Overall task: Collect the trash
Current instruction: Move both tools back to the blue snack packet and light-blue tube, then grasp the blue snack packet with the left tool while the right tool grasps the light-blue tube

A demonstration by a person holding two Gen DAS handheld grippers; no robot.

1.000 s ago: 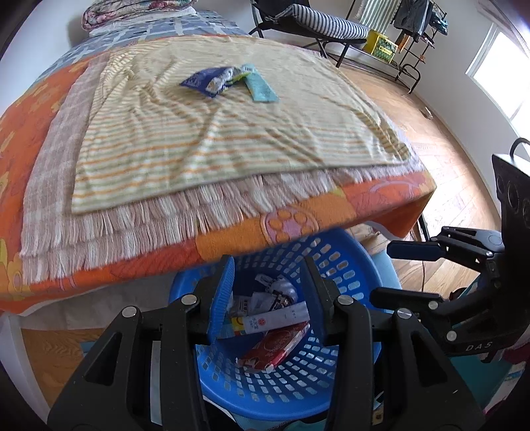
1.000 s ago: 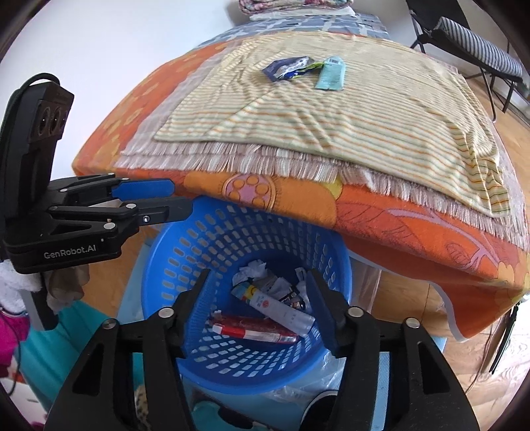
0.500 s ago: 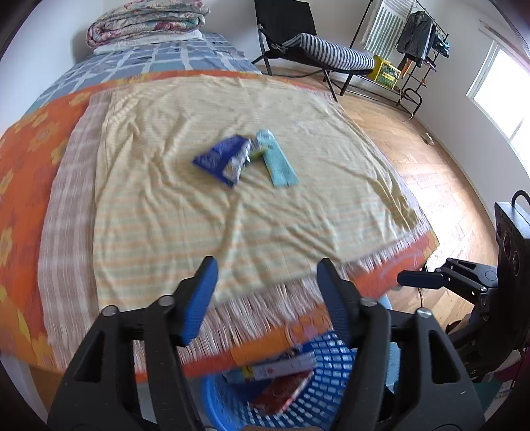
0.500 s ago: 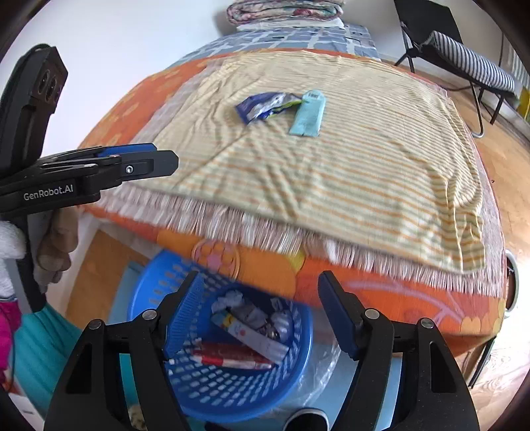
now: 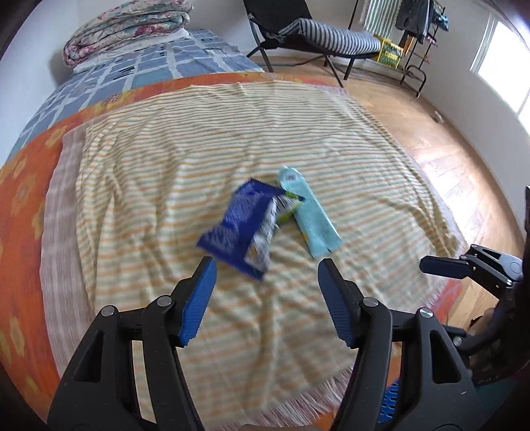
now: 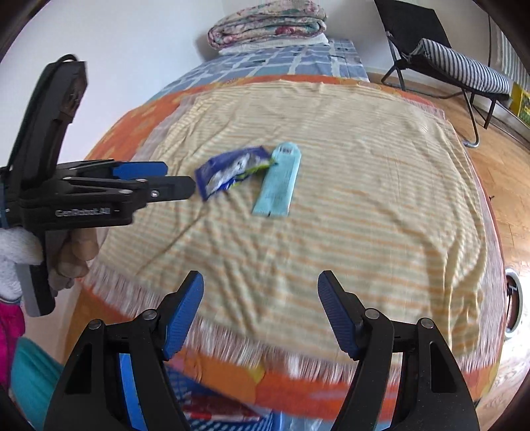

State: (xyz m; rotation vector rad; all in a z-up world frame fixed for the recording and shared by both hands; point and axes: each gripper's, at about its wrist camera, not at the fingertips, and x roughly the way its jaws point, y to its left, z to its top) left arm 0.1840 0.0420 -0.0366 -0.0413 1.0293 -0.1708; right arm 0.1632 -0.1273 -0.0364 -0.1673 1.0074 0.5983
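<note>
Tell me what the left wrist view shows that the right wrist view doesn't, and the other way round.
Only the left wrist view: a clothes rack by the far wall and a bright window.

Only the right wrist view: the person's hand gripping the left gripper's handle, and red trash in the blue basket below the bed edge.

Both: the dark blue wrapper and light teal packet lying together on the striped blanket, the folded quilt, the striped lounge chair, and both grippers, left and right, open and empty.

The left gripper (image 5: 266, 262), jaws apart and empty, hangs over a striped blanket (image 5: 165, 185) on the bed, near a blue wrapper (image 5: 243, 225) touching a pale teal packet (image 5: 311, 215).
</note>
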